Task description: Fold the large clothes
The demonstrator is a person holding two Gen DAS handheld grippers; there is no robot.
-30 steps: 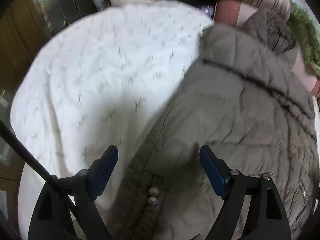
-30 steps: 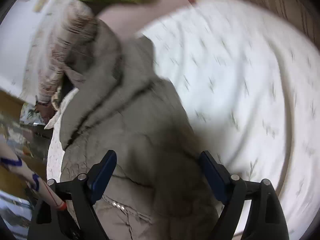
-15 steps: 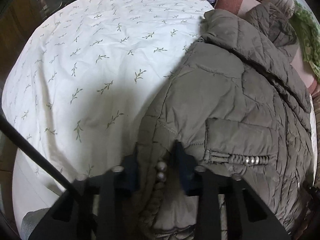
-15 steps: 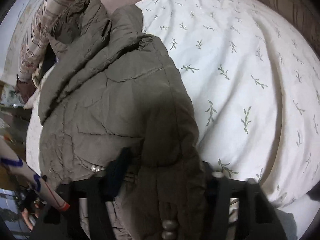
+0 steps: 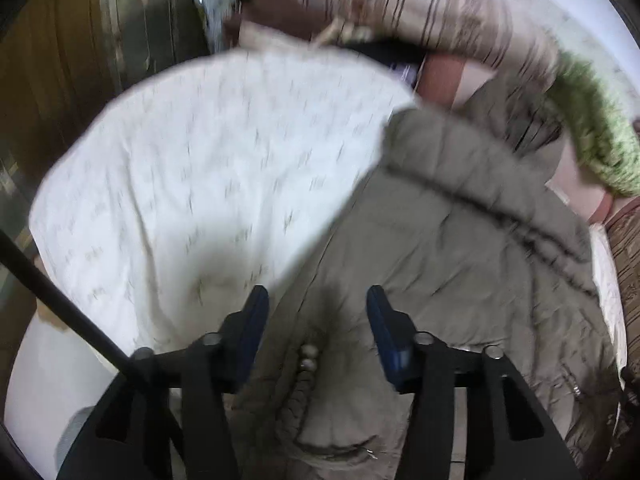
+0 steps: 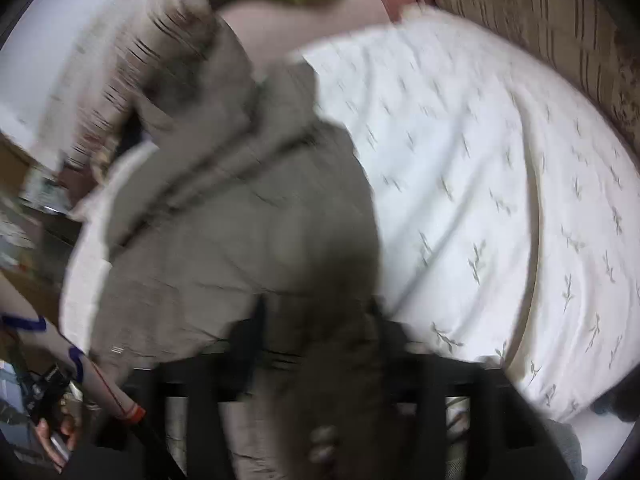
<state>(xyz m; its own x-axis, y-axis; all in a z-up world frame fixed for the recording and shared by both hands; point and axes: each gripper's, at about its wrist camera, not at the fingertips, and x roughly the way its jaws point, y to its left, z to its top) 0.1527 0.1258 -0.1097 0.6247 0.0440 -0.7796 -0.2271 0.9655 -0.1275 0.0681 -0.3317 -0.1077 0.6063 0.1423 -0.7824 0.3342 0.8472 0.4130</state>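
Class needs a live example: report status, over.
Left gripper open over jacket hem. Right gripper blurred, state unclear. Jacket on bedsheet. Nothing blocking.

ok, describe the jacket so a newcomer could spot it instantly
Start at the white leaf-print sheet covering the bed. The jacket lies on it: an olive-grey quilted puffer with small silver snaps. Nothing else nearby is plain olive and padded.

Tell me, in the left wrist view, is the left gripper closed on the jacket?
No: the left gripper stands open, with a wide gap between its blue fingers above the jacket.
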